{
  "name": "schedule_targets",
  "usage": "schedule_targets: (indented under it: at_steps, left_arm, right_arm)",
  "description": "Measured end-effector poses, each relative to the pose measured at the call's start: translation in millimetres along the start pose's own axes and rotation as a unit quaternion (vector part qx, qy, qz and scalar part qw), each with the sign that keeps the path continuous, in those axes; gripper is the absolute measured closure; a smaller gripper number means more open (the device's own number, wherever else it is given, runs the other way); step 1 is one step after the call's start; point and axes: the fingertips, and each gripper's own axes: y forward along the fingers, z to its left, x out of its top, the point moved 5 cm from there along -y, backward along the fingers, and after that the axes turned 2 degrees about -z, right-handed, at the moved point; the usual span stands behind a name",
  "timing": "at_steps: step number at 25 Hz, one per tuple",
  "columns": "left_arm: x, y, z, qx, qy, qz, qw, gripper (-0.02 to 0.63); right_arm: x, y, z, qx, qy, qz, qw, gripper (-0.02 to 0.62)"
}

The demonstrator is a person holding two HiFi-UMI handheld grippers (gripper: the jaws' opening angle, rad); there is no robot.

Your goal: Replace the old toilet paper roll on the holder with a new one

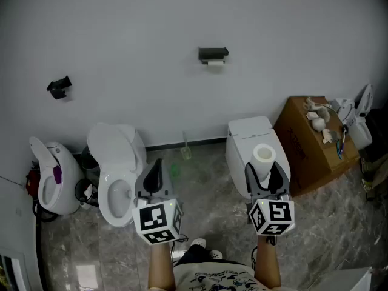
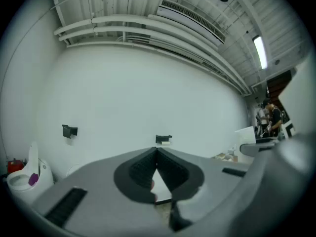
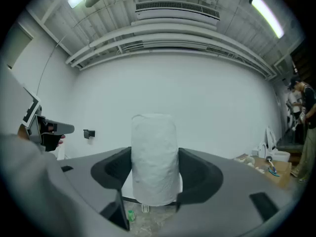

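Observation:
High on the white wall hangs the black paper holder (image 1: 213,53) (image 2: 163,139), with a thin old roll (image 1: 215,63) under it. A full white toilet paper roll (image 1: 264,156) (image 3: 154,157) stands upright between the jaws of my right gripper (image 1: 265,171) (image 3: 155,171), whose pads press on its sides. This gripper points level at the wall, well short of the holder. My left gripper (image 1: 156,173) (image 2: 157,168) is shut with nothing in it, and it also points level at the wall, to the holder's lower left.
A white toilet (image 1: 115,168) with its lid up stands under my left gripper, and a white cistern unit (image 1: 251,135) under my right one. A cardboard box (image 1: 312,144) with small items sits at the right. Another black fixture (image 1: 59,86) hangs on the left wall.

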Motion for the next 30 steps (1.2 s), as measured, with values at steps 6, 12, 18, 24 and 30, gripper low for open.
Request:
schedule_targets:
  at_steps: [6,12,18,24,30]
  left_arm:
    - [-1,-2,-2,-0.001,0.001,0.001,1.0,0.603]
    - [-2,-1,-2,-0.001,-0.002,0.002,1.0,0.603]
    - [-3,5,0,-0.002,0.007,0.004,1.0,0.601]
    - [-2,19,3,-0.032,-0.003,0.004,0.9995,0.451]
    - [2,35,19,-0.038,0.016,-0.007,0.9991,0.353]
  right_arm:
    - [0,-1,0,0.002,0.0,0.0,1.0,0.295]
    - [-2,-1,0,0.004,-0.002,0.0,1.0,0.295]
    - [-1,5,1,0.006,0.006,-0.003,1.0,0.293]
    - [-2,16,5,-0.002,0.006,-0.003,1.0,0.293]
    - [-3,34,14,-0.01,0.007,-0.006,1.0,0.293]
